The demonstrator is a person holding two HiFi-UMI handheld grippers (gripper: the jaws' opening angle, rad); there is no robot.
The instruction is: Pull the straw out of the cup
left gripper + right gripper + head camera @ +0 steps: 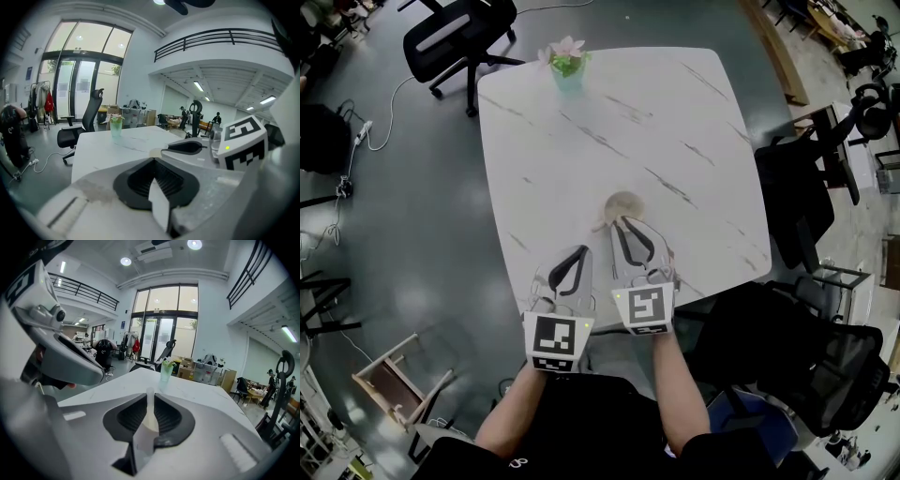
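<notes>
A pale lidded cup [624,203] stands on the white marble table [675,112], near its front edge. My right gripper [620,224] reaches to the cup's near rim. In the right gripper view its jaws are closed around a thin pale straw [149,409] that stands upright between them [149,398]; the cup itself is hidden below them. My left gripper [580,251] hovers just left of and behind the right one, shut with nothing in it [154,162]. From the left gripper view the cup's rim [155,152] shows beside the right gripper [187,147].
A green cup with a pink flower [567,66] stands at the table's far edge. A black office chair [457,33] is beyond the far left corner, more chairs [825,347] at the right, and a wooden stool [398,380] on the floor at the left.
</notes>
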